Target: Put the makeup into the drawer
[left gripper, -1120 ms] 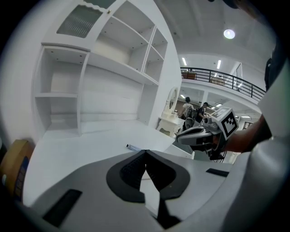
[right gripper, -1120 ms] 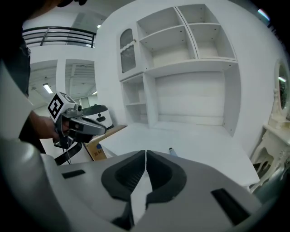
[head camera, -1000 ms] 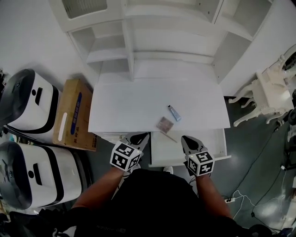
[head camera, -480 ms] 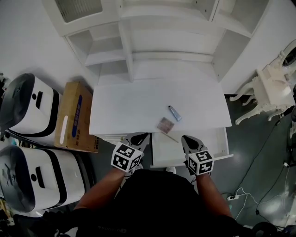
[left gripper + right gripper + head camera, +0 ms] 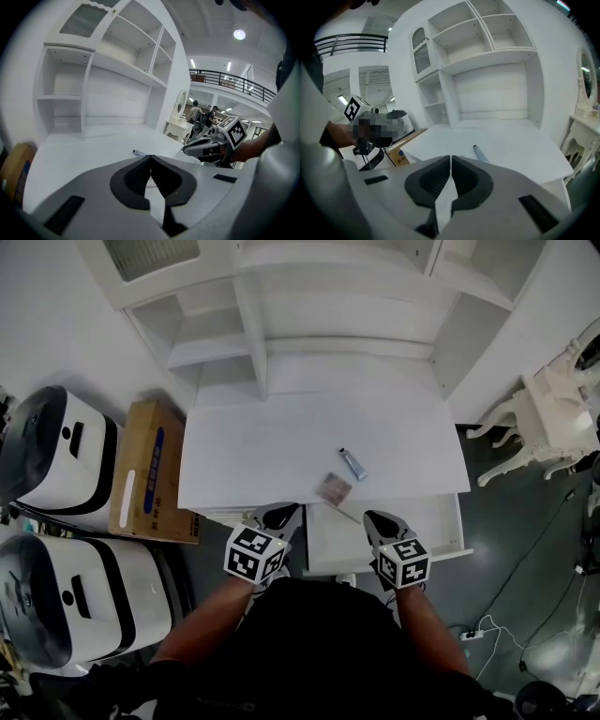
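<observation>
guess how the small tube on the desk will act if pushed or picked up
The tube looks round and lies flat on the smooth desk, so it may roll sideways. It seems small and slim, so probably light.

Two grey tongs: the left gripper [image 5: 279, 516] and the right gripper [image 5: 379, 521]. Just past them: one small blue tube [image 5: 353, 464], one flat brown square case [image 5: 334, 490]. Between them: one open white drawer [image 5: 427, 526]. To their left: two big white-and-black machines [image 5: 56, 451] [image 5: 66, 601], one brown cardboard box [image 5: 145, 470].

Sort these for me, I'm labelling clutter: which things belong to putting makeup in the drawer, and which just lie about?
Job: blue tube, flat brown compact, open drawer, left tool, right tool.
Lying about: cardboard box, ornate white furniture, two white machines.
</observation>
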